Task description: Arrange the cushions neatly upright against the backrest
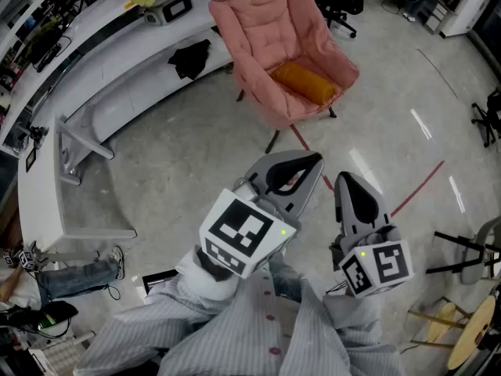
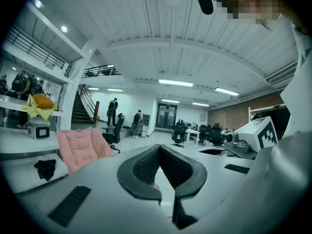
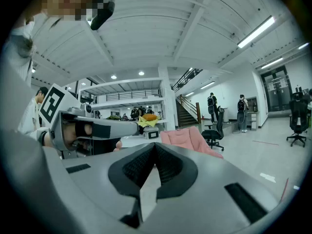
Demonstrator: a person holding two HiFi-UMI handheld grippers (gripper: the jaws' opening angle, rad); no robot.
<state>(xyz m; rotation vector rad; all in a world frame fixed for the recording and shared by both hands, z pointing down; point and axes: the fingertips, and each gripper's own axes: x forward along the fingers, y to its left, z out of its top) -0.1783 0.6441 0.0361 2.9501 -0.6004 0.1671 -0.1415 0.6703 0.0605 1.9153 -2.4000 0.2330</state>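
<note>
Barely begun — left gripper (image 1: pixel 311 163) and right gripper (image 1: pixel 347 180) held closed on nothing, well short of the pink padded folding chair (image 1: pixel 250 53) ahead. Beyond both tips, orange bolster-shaped fabric cushion (image 1: pixel 307 83) lying apparently flat on the seat — yet to be stood against the backrest (image 1: pixel 270 10).

Open floor (image 1: pixel 196 128) up to armchair (image 1: pixel 262 30)

Orange bolster cushion (image 1: pixel 305 83), lying tilted on pink chair (image 1: pixel 266 30) seat
</note>
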